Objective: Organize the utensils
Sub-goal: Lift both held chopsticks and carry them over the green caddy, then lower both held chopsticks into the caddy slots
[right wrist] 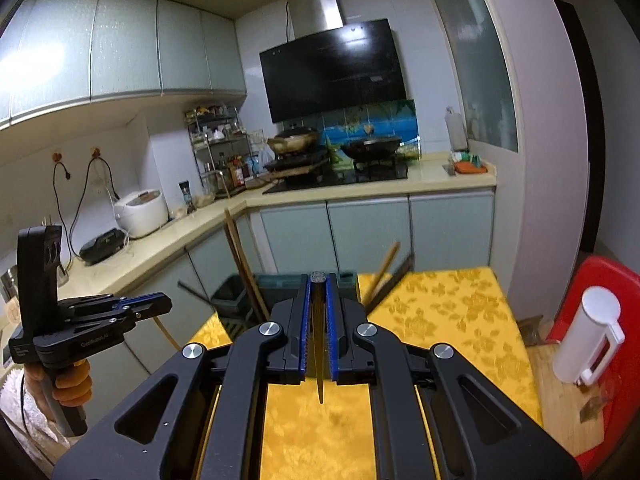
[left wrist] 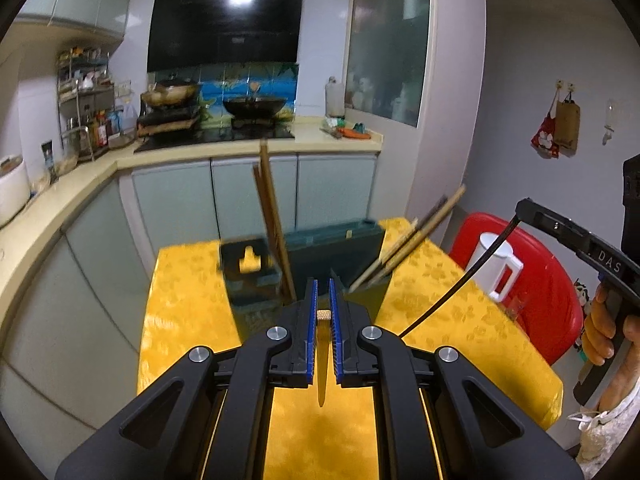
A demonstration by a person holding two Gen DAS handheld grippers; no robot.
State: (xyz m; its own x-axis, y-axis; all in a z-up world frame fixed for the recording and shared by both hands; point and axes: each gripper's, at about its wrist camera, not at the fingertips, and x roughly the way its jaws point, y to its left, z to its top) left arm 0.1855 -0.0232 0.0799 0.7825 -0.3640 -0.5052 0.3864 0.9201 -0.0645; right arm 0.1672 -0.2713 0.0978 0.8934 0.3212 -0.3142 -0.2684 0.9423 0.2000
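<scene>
Left gripper [left wrist: 323, 285]: jaws nearly closed, pinching one wooden chopstick [left wrist: 323, 315], seen end-on. Right gripper [right wrist: 319, 280]: jaws nearly closed on a dark chopstick [right wrist: 319, 344]. At 12 o'clock ahead of both — a dark utensil holder [left wrist: 256, 276] on the yellow table [left wrist: 188, 300], more chopsticks [left wrist: 416, 236] leaning inside.

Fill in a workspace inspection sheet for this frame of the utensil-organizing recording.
Surface: table under a yellow cloth.
Job's things: dark green holder at the far end, chopsticks standing in it.
Clutter: white jug beside the table, before a red chair.
Grippers: left gripper shut on a light chopstick; right gripper shut on a dark chopstick.
Cables: cords hang from wall plugs.
Surroundings: kitchen counter, woks, black hood.
</scene>
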